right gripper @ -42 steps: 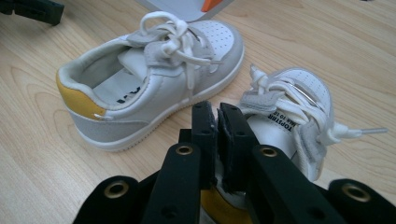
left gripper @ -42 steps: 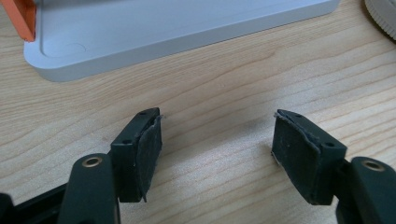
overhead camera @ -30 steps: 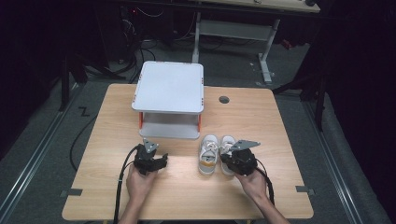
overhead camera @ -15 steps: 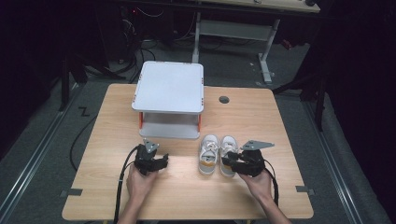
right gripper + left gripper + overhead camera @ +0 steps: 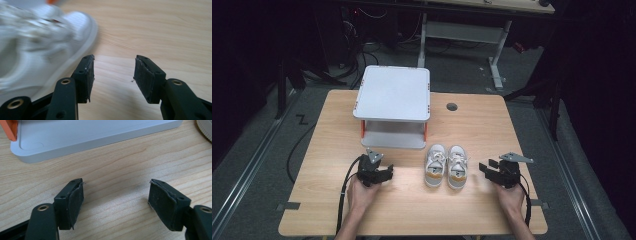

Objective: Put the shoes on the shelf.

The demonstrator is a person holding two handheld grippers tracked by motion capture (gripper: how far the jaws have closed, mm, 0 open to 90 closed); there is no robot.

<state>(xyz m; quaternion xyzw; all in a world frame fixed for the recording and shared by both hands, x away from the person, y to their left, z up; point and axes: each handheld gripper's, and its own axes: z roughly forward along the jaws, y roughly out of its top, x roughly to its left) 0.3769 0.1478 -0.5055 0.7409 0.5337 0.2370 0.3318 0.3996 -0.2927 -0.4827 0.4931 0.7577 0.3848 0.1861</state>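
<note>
Pair of small white sneakers [image 5: 446, 165] on table [image 5: 472, 120] | right gripper [image 5: 488, 169] just beside, jaws just opened, empty | left gripper [image 5: 383, 173] open, empty

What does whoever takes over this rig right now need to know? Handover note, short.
Left gripper: open, holding nothing, over bare table in front of the white shelf stand.
Right gripper: jaws have just been opening, nothing between them, right of the shoes.
Pair of white shoes: side by side on the table, in front of the stand's right corner.
Done: shoes set down as a pair.
Left: probably moving them onto the stand.
</note>
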